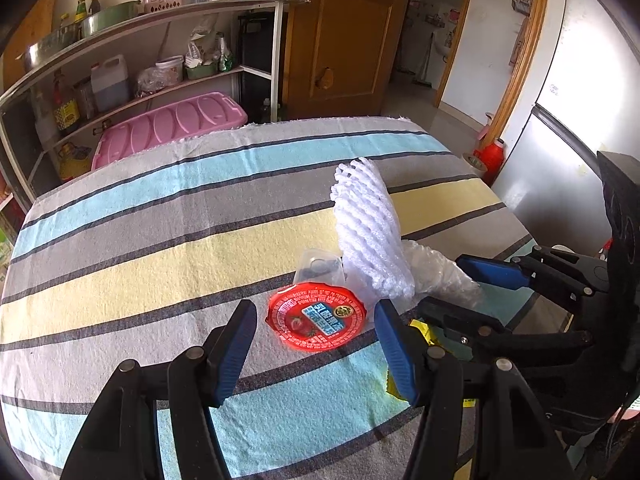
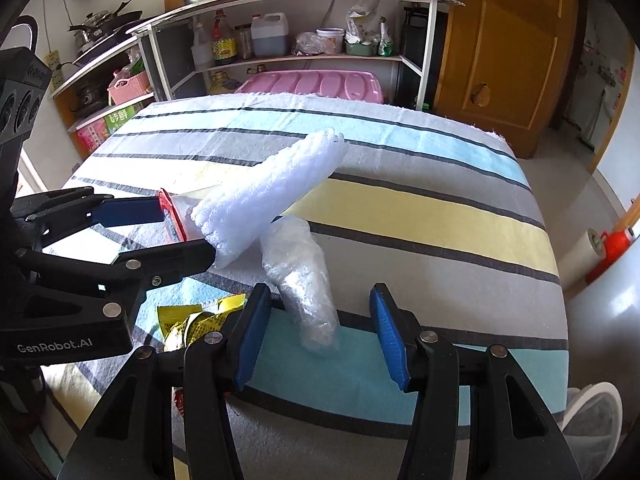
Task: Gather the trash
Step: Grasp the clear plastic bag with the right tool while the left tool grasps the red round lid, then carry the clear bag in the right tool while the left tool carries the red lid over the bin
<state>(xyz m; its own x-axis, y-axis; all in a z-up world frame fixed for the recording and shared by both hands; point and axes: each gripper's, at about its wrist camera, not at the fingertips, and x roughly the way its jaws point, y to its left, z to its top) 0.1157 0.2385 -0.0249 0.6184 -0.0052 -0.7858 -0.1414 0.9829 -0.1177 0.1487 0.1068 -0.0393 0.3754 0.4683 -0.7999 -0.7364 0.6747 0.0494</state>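
Four scraps on my worktop [image 1: 120,264]: one cup [image 1: 317,317], one foam net [image 1: 370,232], one plastic wad [image 2: 304,276], one yellow wrapper [image 2: 200,322]. Left tool [image 1: 316,354] and right tool [image 2: 320,334] both released, gripping nothing.

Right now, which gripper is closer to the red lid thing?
Left. The left gripper has the red-lidded cup between its open fingers. The right gripper is off to the side, straddling the clear bubble wrap roll.

Foam net [image 2: 268,196] lying on table [image 2: 440,216], far of bubble-wrap roll [image 2: 304,280]; lidded cup [image 2: 174,220] sitting left; wrapper [image 2: 196,320] lying near-left.
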